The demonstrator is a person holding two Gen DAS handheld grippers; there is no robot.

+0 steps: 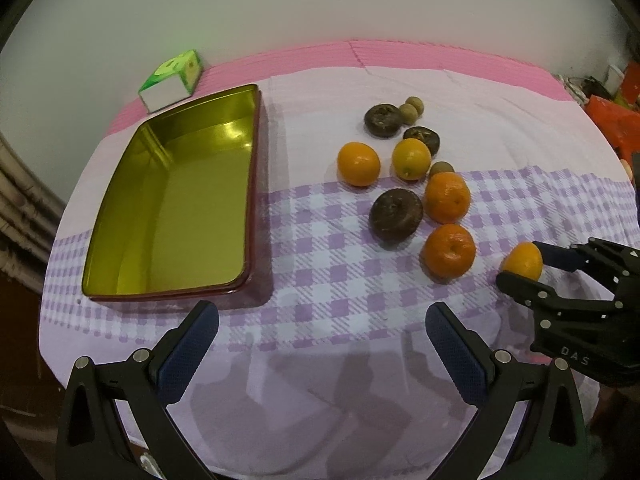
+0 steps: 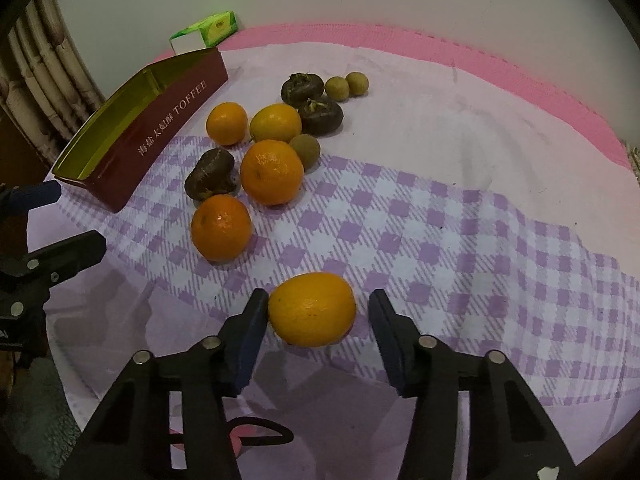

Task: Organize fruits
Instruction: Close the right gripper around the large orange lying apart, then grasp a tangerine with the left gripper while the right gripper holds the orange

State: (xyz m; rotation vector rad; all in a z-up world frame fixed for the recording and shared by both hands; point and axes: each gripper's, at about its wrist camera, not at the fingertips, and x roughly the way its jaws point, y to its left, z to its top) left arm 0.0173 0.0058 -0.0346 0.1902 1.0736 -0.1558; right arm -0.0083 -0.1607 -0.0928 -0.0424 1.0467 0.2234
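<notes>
Right gripper (image 2: 316, 316) with jaws spread, bracketing an orange (image 2: 312, 309) that lies on the checked cloth (image 2: 460, 240) near the worktop's front edge; the left pad (image 2: 252, 320) touches or nearly touches the fruit, the right pad stands clear of it. Left gripper (image 1: 320, 336) released, holding nothing, above the cloth at the front edge, beside the near end of the tin (image 1: 172, 200). The tin, gold inside and maroon outside, lies open toward the worktop's left edge, with a green box (image 1: 172, 76) behind it at the back left corner. The remaining fruit forms a loose cluster between tin and right edge: four more oranges, the nearest (image 2: 221, 227) just beyond the bracketed one, three dark brown fruits (image 2: 210, 175) and three small tan ones (image 2: 337, 88) toward the back.
</notes>
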